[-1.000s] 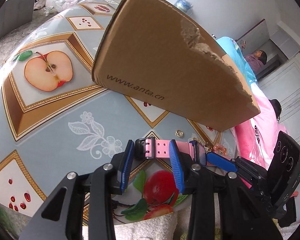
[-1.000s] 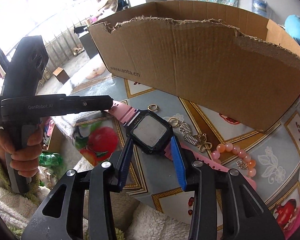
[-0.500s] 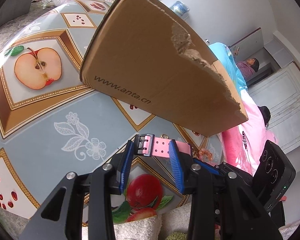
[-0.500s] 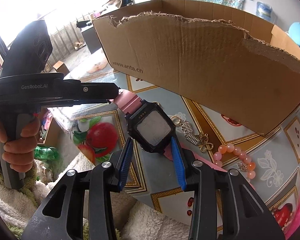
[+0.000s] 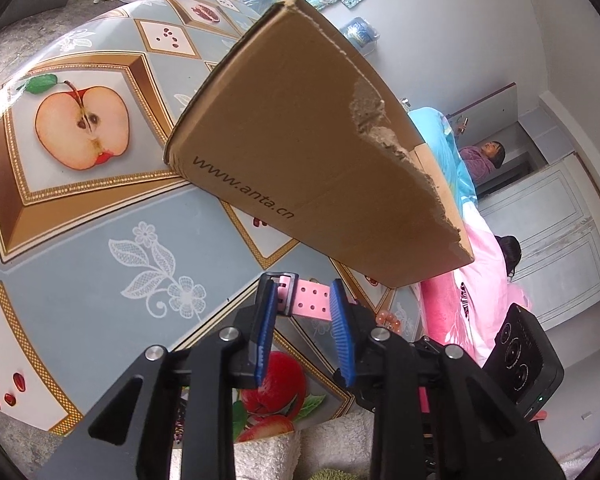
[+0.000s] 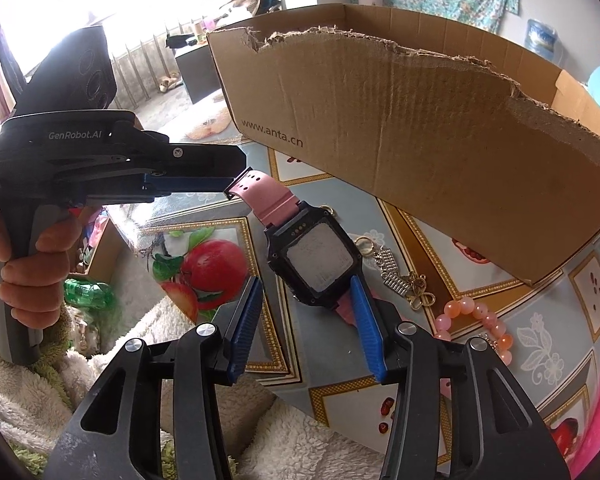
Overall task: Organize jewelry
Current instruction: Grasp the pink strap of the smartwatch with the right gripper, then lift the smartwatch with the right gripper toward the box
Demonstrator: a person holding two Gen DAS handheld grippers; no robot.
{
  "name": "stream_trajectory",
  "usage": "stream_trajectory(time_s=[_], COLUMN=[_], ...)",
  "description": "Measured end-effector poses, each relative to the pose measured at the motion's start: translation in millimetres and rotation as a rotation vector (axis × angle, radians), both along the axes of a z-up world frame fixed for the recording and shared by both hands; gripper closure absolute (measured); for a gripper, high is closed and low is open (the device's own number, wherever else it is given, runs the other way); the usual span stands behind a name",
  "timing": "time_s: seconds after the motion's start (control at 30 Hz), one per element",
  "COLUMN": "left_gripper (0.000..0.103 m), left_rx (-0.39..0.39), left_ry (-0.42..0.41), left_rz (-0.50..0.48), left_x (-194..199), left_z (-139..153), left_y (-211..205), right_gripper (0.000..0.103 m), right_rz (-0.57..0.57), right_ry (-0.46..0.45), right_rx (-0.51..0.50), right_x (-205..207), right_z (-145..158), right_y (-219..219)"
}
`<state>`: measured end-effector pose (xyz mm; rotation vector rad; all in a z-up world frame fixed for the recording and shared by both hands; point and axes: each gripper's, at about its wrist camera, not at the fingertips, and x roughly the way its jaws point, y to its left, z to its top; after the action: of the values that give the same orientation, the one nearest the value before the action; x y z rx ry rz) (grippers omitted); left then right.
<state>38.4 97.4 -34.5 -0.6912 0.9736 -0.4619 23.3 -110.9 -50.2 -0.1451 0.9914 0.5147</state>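
One watch [image 6: 314, 258], one box [image 6: 420, 136], two bracelets [image 6: 480, 320]

Fruit-print table [image 5: 80, 248] — cardboard box [image 6: 400, 120], bead bracelet [image 6: 476, 320], gold trinkets [image 6: 404, 280] on it.

We see a watch [image 6: 316, 258] with a black case and pink strap | brown cardboard box [image 6: 420, 128] with dark lettering | pale blue tablecloth [image 5: 80, 240] with gold-framed diamonds, red fruit and white lace flowers | peach-orange bead bracelet [image 6: 480, 320] | black grippers with blue pads [image 6: 366, 322]
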Motion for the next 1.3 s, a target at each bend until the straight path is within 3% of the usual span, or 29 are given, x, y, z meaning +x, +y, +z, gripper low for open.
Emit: stream_trajectory(time_s=[0.1, 0.2, 0.43, 0.63, 0.7, 0.83, 1.0, 1.17, 1.2, 1.3], left_gripper=[0.097, 0.103, 0.103, 0.103, 0.103, 0.103, 0.103, 0.103, 0.103, 0.103], left_rx=[-0.019, -0.018, -0.033, 0.004, 0.032, 0.097, 0.175, 0.197, 0.202, 0.205], left_ry=[-0.008, -0.021, -0.016, -0.026, -0.037, -0.044, -0.063, -0.072, -0.075, -0.082], left_rz=[0.013, 0.030, 0.038, 0.062, 0.077, 0.114, 0.149, 0.169, 0.172, 0.175], left_x=[0, -1, -2, -6, -8, -13, -23, -29, -30, -33], left_z=[2, 5, 3, 6, 8, 9, 12, 13, 13, 13], left_y=[3, 8, 13, 15, 18, 28, 37, 44, 45, 46], right_gripper=[0.055, 0.055, 0.053, 0.053, 0.054, 0.068, 0.070, 0.070, 0.078, 0.082], right_rz=[0.001, -0.006, 0.008, 0.128, 0.185, 0.292, 0.379, 0.449, 0.454, 0.445], right_ry=[-0.001, -0.007, -0.065, -0.102, -0.087, -0.020, 0.056, 0.106, 0.112, 0.101], right_rx=[-0.011, -0.021, -0.059, -0.111, -0.124, -0.152, -0.203, -0.228, -0.231, -0.251], right_x=[-1, 0, 3, 13, 20, 37, 58, 69, 70, 70], right_z=[0, 2, 11, 17, 14, 8, -1, -6, -5, -4], right_y=[1, 0, 6, 37, 48, 67, 81, 90, 91, 91])
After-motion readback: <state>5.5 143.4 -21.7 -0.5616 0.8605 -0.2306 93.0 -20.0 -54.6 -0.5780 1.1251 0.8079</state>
